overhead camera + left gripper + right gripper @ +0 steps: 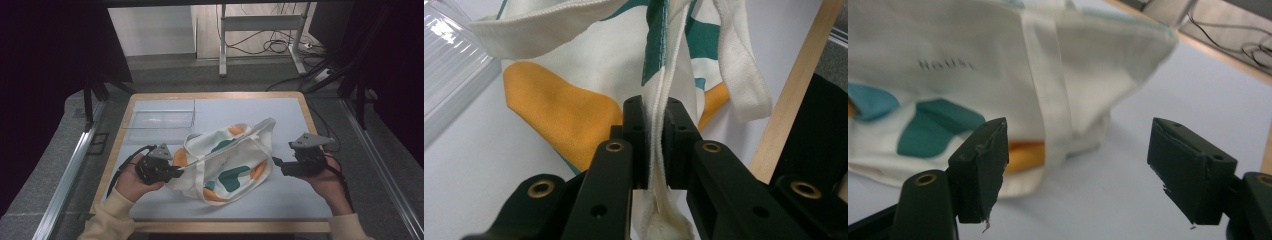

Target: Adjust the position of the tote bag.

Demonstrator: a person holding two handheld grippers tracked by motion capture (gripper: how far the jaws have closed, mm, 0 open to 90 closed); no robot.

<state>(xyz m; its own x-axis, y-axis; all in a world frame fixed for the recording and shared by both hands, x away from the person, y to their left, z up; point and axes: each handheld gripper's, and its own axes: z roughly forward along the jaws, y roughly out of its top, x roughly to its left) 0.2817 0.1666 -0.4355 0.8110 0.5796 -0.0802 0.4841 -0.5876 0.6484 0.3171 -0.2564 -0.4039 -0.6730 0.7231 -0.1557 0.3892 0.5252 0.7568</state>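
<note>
A cream tote bag [227,162] with orange and teal patches lies in the middle of the table. My left gripper [176,171] is at the bag's left edge, shut on the bag's white hem [659,135], which runs pinched between the two black pads. The bag's cloth [569,75] hangs just beyond the jaws, with a strap [739,75] looping to the right. My right gripper [278,163] hovers just right of the bag, open, with nothing between its fingers [980,165]. Ahead of them the bag's side [998,65] and its strap [1050,105] fill the space.
A clear plastic box [161,119] stands at the back left of the pale blue tabletop [280,197]. A wooden rim [215,95] borders the table. Cables and a metal stand [260,30] are on the floor beyond.
</note>
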